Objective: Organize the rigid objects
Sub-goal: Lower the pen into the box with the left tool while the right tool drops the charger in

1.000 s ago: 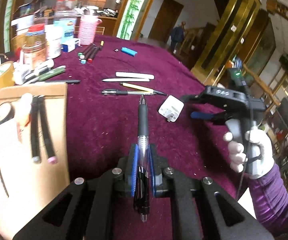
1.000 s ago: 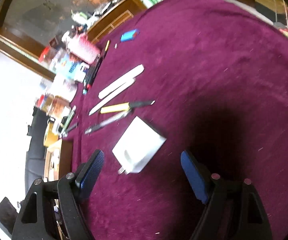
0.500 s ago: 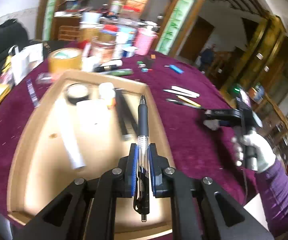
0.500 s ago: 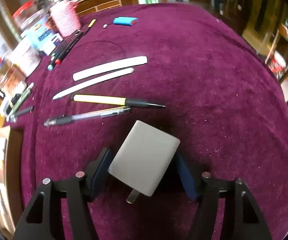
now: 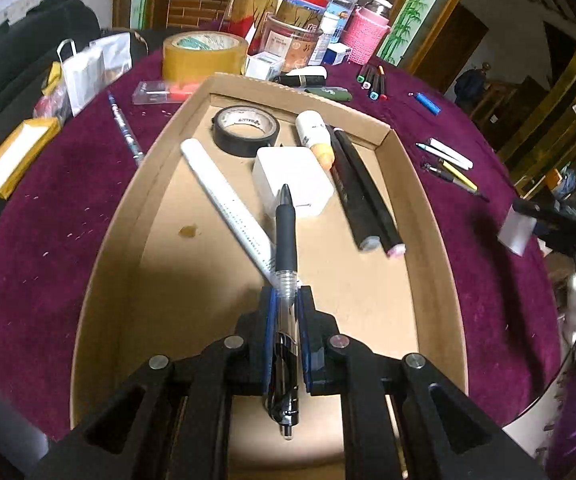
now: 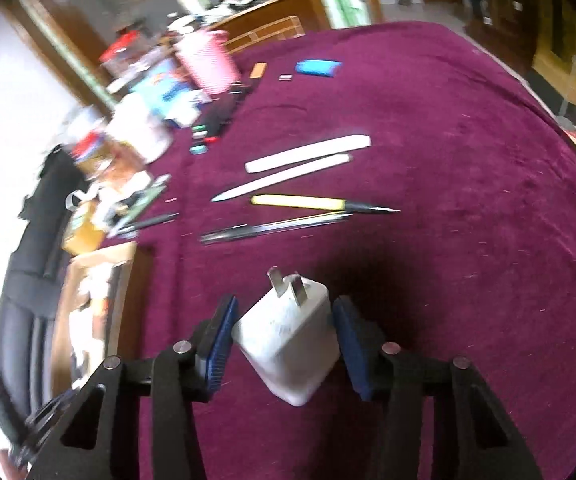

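The left gripper [image 5: 286, 312] is clamped on one black pen [image 5: 286, 240], held above the cardboard tray [image 5: 428, 216]. Inside the tray lie one tape roll [image 5: 245, 130], one white charger [image 5: 292, 180] and two black markers [image 5: 364, 196]. The right gripper [image 6: 283, 332] pinches a second white plug adapter [image 6: 288, 340] over the maroon table [image 6: 468, 200], where two pens [image 6: 320, 203] lie mid-table.

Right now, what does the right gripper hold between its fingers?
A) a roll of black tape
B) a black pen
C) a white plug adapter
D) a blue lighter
C: the right gripper is closed on the white plug adapter, whose metal prongs point away from the camera.
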Tool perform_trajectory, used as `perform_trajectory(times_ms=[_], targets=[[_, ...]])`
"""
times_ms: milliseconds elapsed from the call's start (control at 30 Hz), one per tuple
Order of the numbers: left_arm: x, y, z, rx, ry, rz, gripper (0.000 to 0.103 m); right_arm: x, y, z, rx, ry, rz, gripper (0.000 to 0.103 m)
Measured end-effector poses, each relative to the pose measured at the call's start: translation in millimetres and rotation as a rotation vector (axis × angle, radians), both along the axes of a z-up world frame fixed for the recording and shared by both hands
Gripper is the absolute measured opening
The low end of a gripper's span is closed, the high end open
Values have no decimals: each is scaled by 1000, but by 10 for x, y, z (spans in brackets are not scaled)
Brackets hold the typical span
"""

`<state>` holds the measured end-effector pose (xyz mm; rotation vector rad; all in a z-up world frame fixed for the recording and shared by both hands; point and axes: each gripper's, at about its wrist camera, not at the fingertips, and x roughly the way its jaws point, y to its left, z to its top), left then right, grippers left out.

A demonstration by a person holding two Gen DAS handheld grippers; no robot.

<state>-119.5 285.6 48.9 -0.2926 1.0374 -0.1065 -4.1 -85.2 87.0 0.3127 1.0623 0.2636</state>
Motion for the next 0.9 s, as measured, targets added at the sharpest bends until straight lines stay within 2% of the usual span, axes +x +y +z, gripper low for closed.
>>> perform_trajectory(times_ms=[200,300,367,400,467,567,633,700,833,900], targets=[[267,49,-73,52,66,63,13,-181,610,206,48,-31,157,48],[284,103,-75,19,59,77,16,-250,885,261,55,-42,234,49],[231,133,-61,-10,53,84,28,-339,1118,299,66,-51,302,49],[184,146,-48,-22,47,87,38,-382,1209,310,73,-53,331,49],[86,166,-12,-37,28,91,40,-418,1381,294,83,-49,384,49],[-66,214,56,-66,-3,100,44,-483,1724,204,90,-16,479,49],[-175,264,108,-91,-30,113,53,-518,1947,98,77,8,537,49],[-253,306,152,-113,-54,123,57,-558,2147,-37,66,38,586,49],[-416,384,246,-147,-102,133,57,-555,2412,-278,94,102,638,49],[-482,406,296,-153,-125,134,57,-521,2458,-274,110,78,649,48]])
